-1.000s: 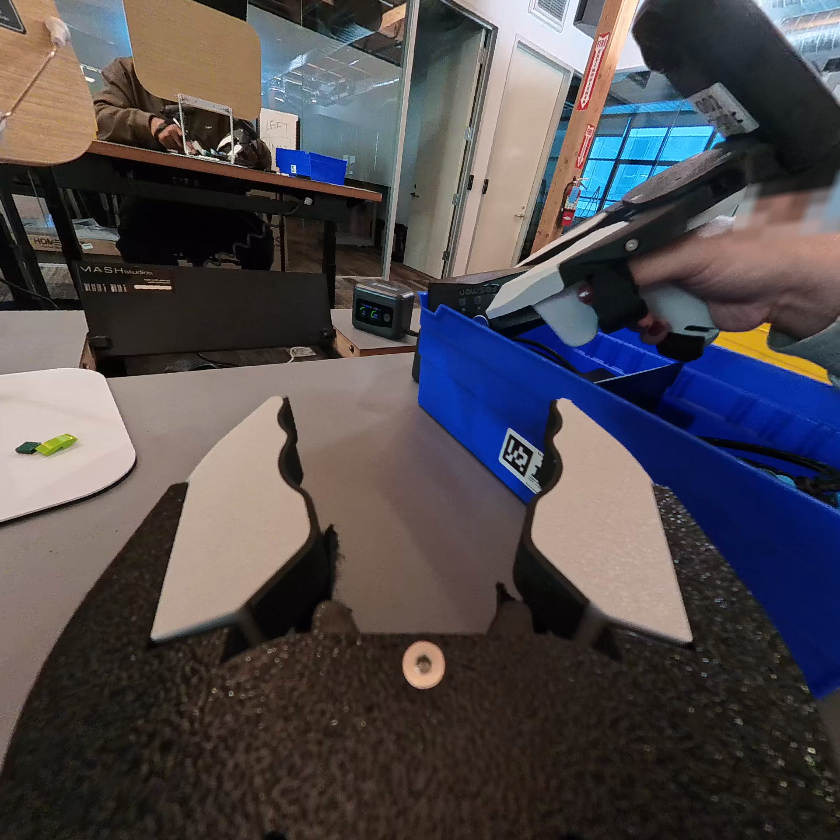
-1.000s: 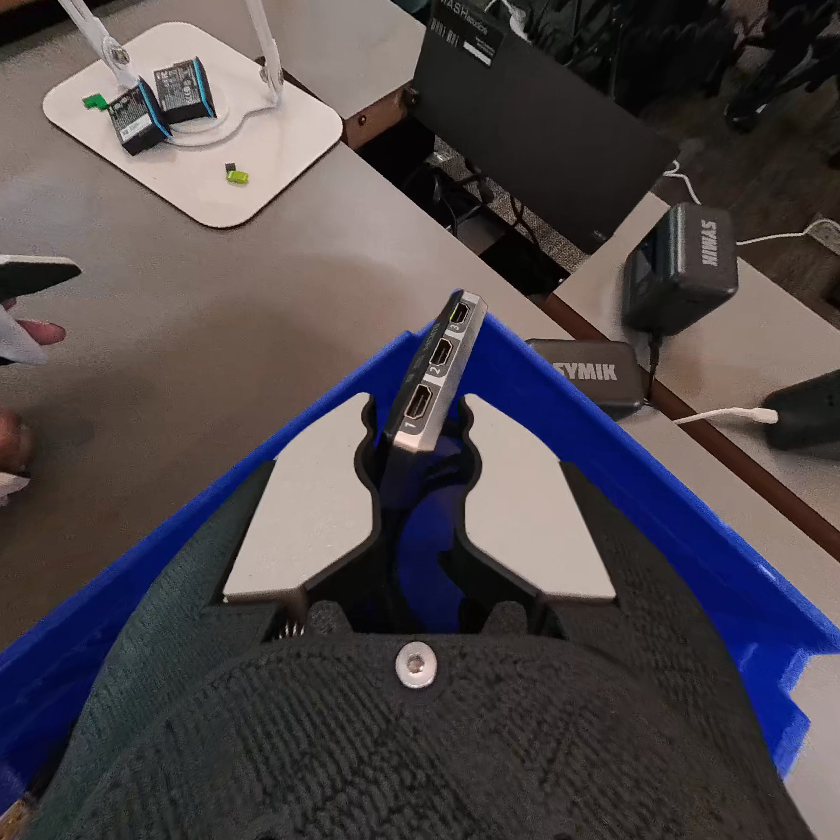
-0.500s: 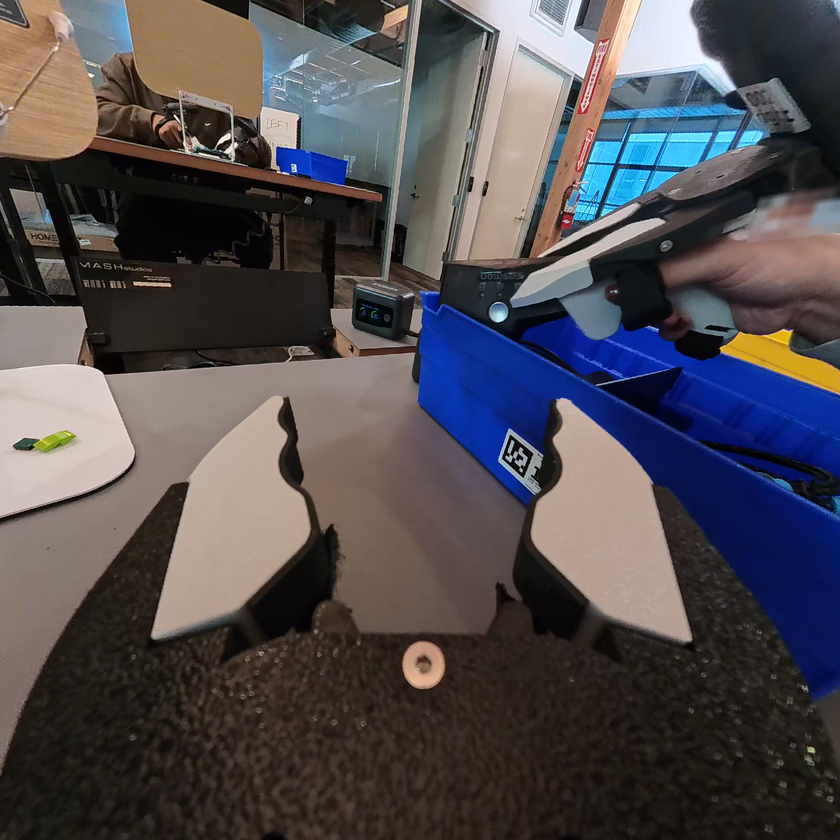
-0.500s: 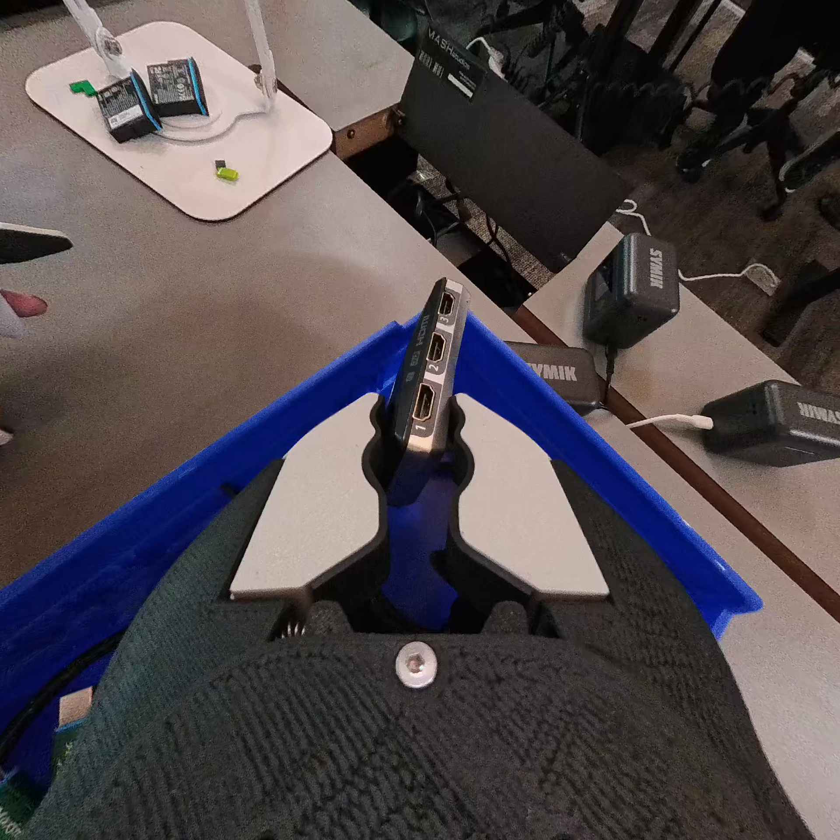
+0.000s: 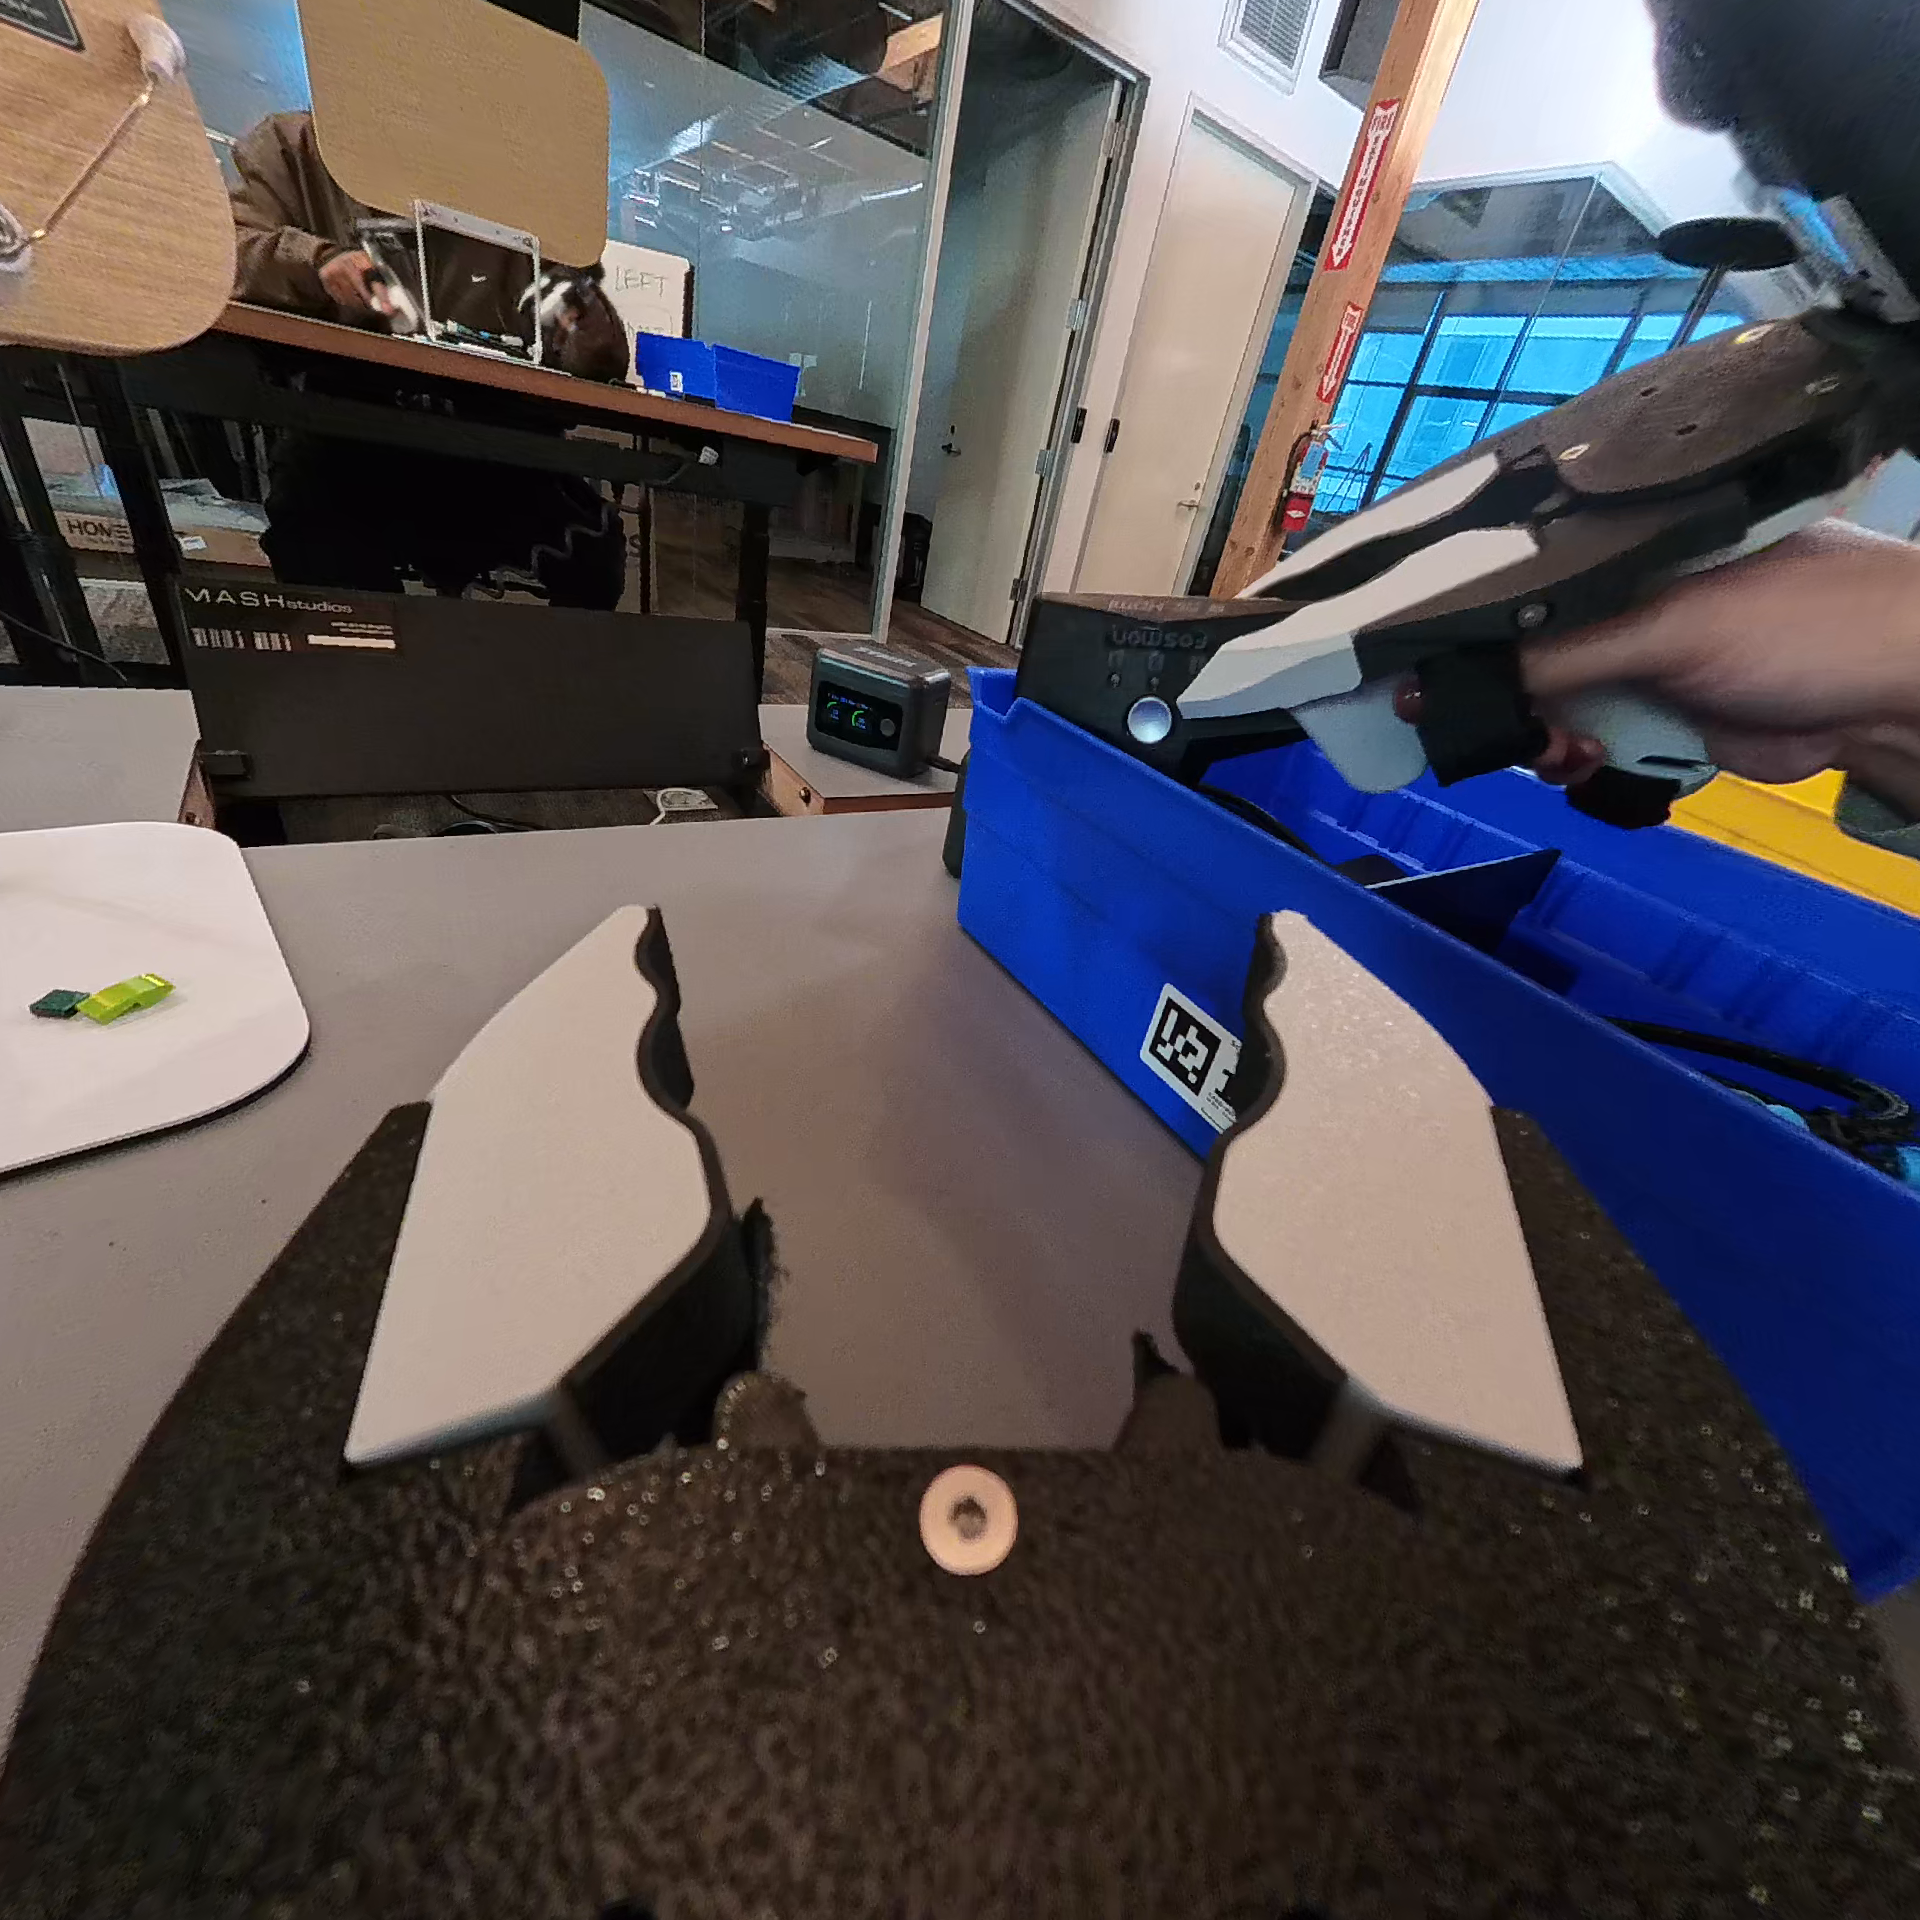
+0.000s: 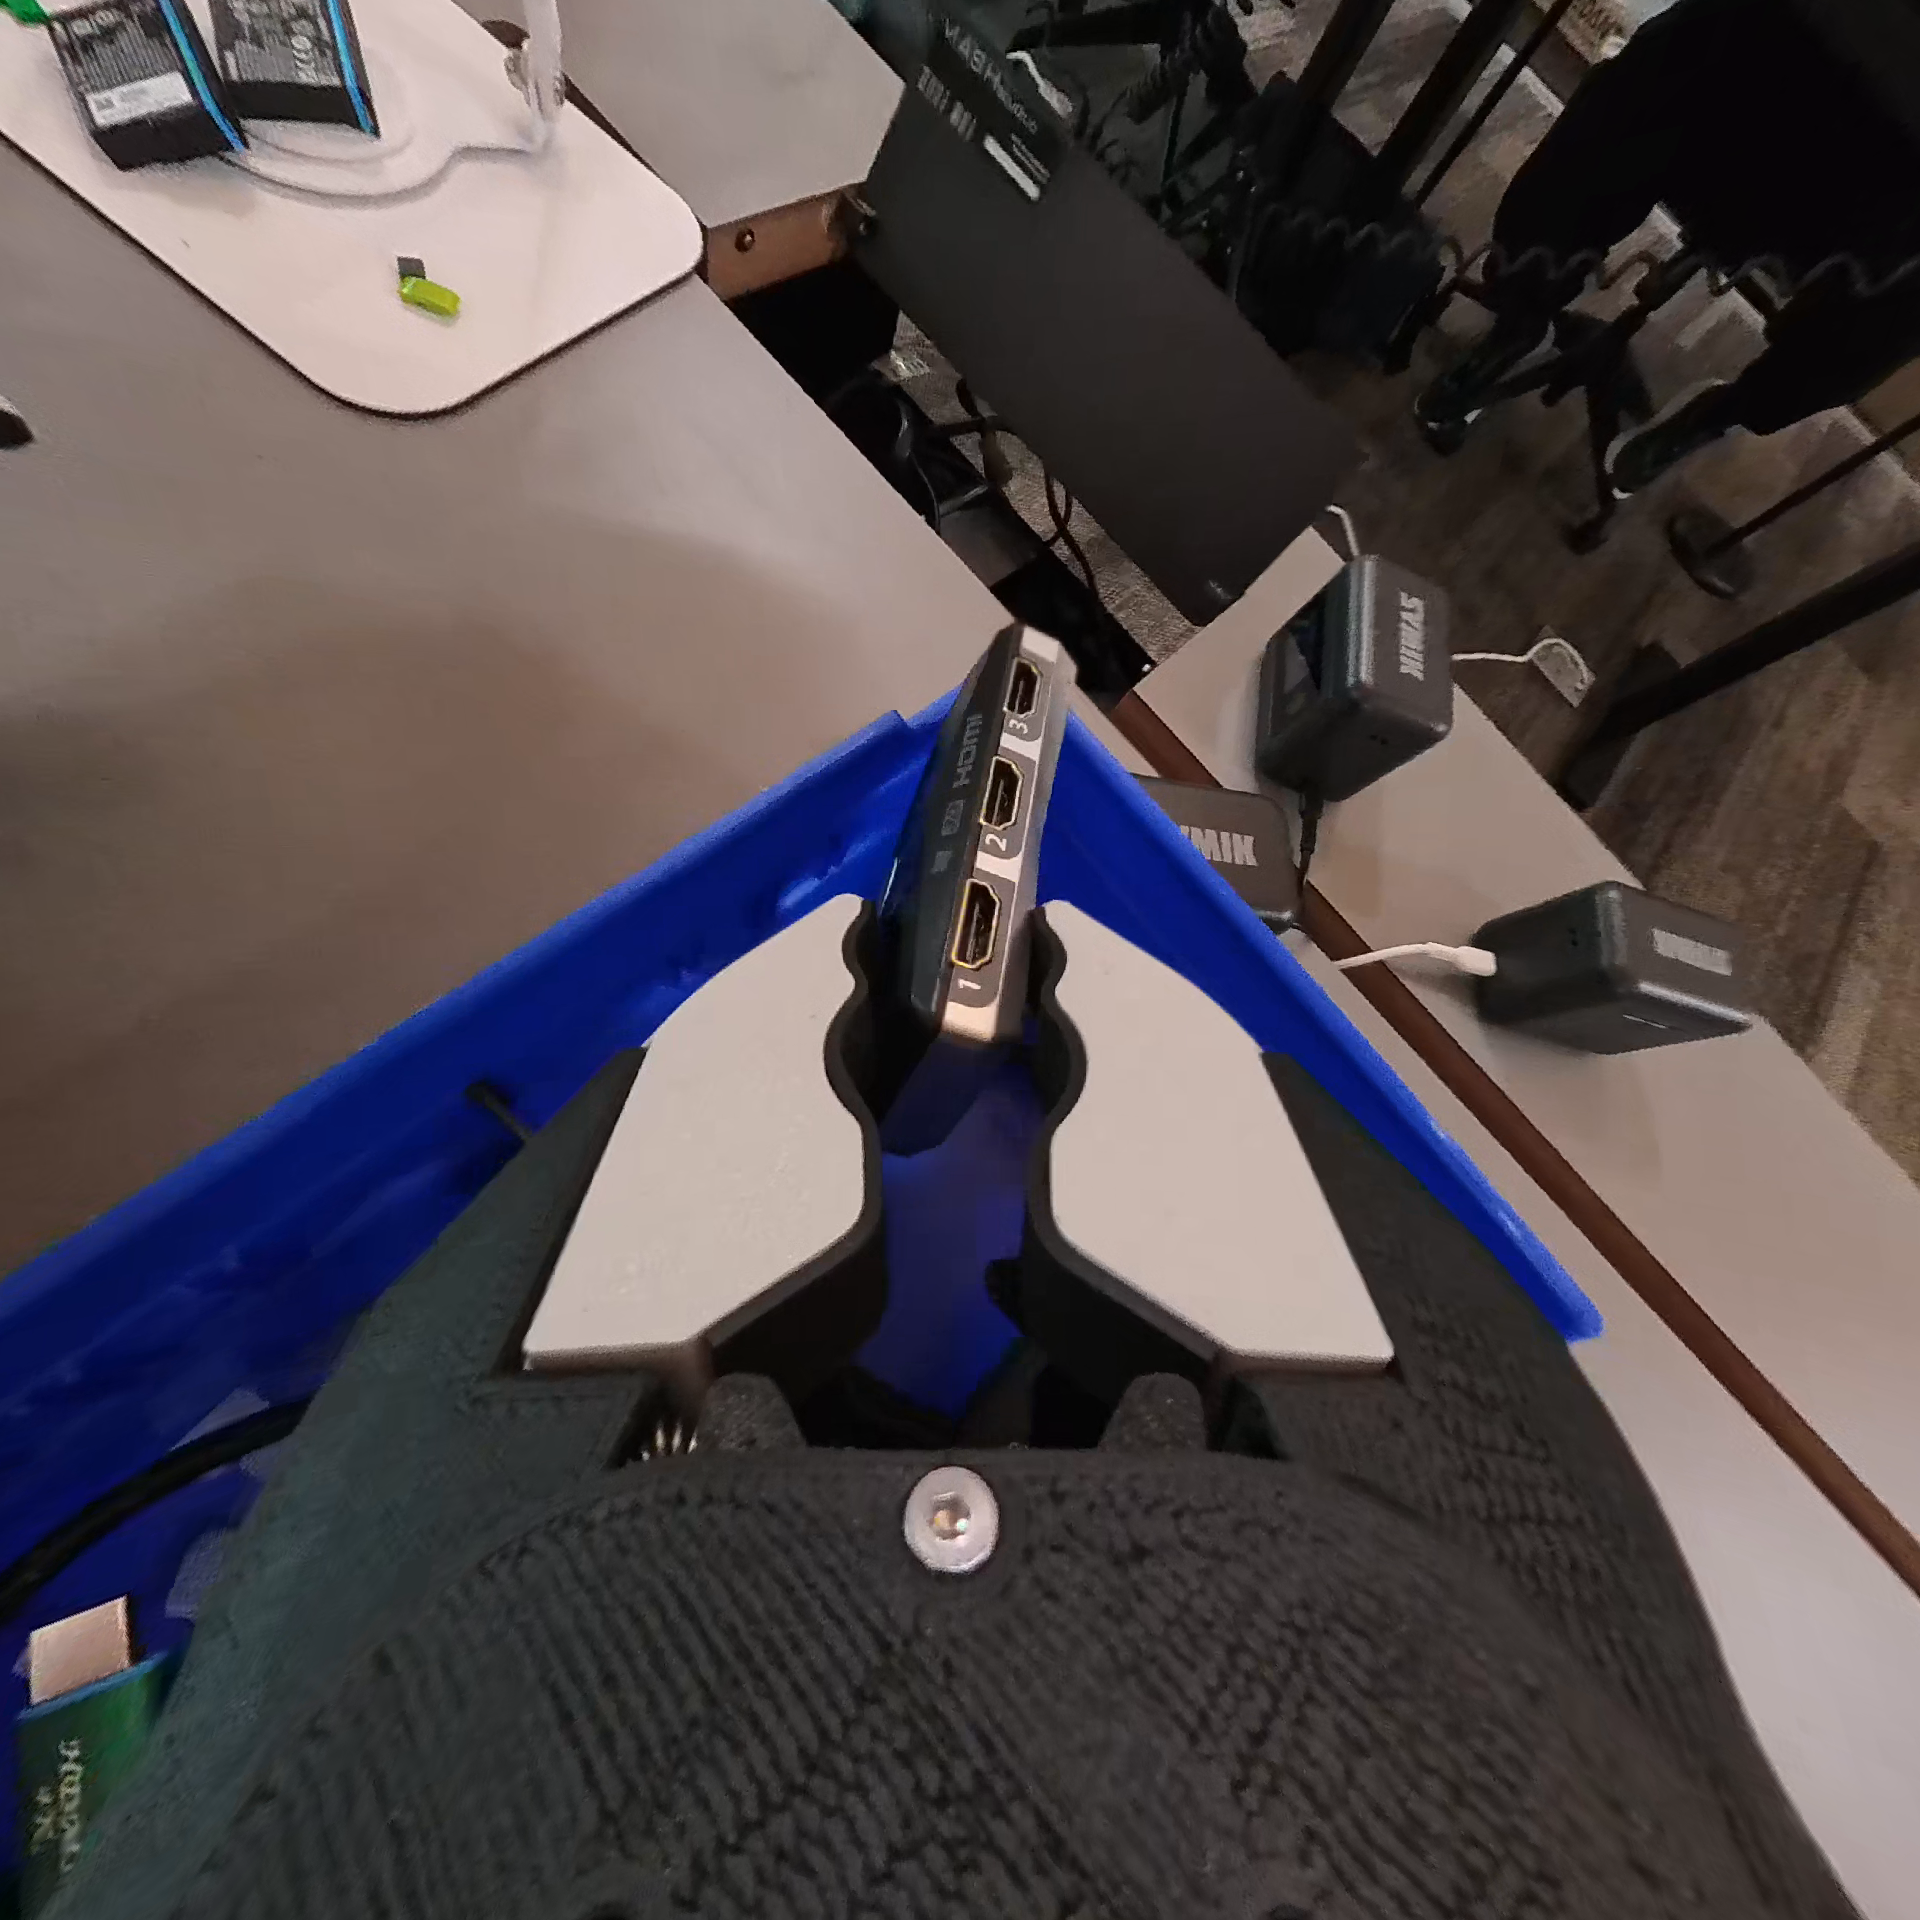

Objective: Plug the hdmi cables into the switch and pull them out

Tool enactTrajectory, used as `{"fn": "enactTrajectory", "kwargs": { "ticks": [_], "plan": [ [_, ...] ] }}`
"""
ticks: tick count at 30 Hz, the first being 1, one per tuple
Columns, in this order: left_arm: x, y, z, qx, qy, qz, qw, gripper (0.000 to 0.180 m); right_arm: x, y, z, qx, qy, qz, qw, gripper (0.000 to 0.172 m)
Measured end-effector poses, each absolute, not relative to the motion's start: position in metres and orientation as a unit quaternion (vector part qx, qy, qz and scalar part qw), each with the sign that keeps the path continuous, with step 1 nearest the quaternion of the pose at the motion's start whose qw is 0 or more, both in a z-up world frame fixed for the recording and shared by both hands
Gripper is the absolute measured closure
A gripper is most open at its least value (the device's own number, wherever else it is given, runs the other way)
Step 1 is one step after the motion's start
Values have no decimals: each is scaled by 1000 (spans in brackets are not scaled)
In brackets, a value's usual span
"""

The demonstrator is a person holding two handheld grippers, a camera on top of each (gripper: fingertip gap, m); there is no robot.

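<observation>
My right gripper (image 6: 951, 961) is shut on a flat black switch box (image 6: 987, 831) with three ports along its grey edge. It holds the box edge-up over the corner of a blue bin (image 6: 623, 935). The left wrist view shows the same box (image 5: 1122, 655) in that gripper (image 5: 1236, 675) above the bin's rim (image 5: 1091, 852). My left gripper (image 5: 961, 997) is open and empty, low over the grey table (image 5: 831, 935), just left of the bin.
A white mat (image 5: 125, 987) with a small green piece (image 5: 125, 997) lies at the left; in the right wrist view the mat (image 6: 416, 260) also carries two black packs (image 6: 208, 83). Dark power units (image 6: 1351, 675) sit on the adjoining table. Cables lie in the bin (image 5: 1818, 1091).
My right gripper has lifted the switch box higher out of the blue bin and drawn back a little. My left gripper has stayed still and open.
</observation>
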State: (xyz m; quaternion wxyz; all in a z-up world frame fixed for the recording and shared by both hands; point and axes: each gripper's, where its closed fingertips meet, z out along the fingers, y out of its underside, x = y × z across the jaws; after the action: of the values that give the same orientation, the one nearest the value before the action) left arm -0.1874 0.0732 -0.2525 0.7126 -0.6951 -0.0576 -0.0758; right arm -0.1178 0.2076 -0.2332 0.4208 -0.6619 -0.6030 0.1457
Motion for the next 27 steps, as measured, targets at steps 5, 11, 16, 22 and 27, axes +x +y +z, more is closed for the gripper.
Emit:
{"fn": "enactTrajectory", "kwargs": {
  "ticks": [5,11,16,22,27],
  "plan": [
    [-187,73,-253,-695,-58,-77,712,77,-120,201,-227,-630,-623,104,452,144],
    [-188,73,-253,-695,-60,-78,712,77,-122,195,-223,-611,-635,89,464,145],
    [-188,73,-253,-695,-62,-79,712,77,-123,186,-201,-583,-628,111,503,146],
    [-189,73,-253,-694,-65,-82,712,77,-116,173,-167,-554,-613,146,544,148],
    [-189,73,-253,-694,-66,-84,712,77,-105,172,-140,-549,-585,187,568,149]
  ]
}}
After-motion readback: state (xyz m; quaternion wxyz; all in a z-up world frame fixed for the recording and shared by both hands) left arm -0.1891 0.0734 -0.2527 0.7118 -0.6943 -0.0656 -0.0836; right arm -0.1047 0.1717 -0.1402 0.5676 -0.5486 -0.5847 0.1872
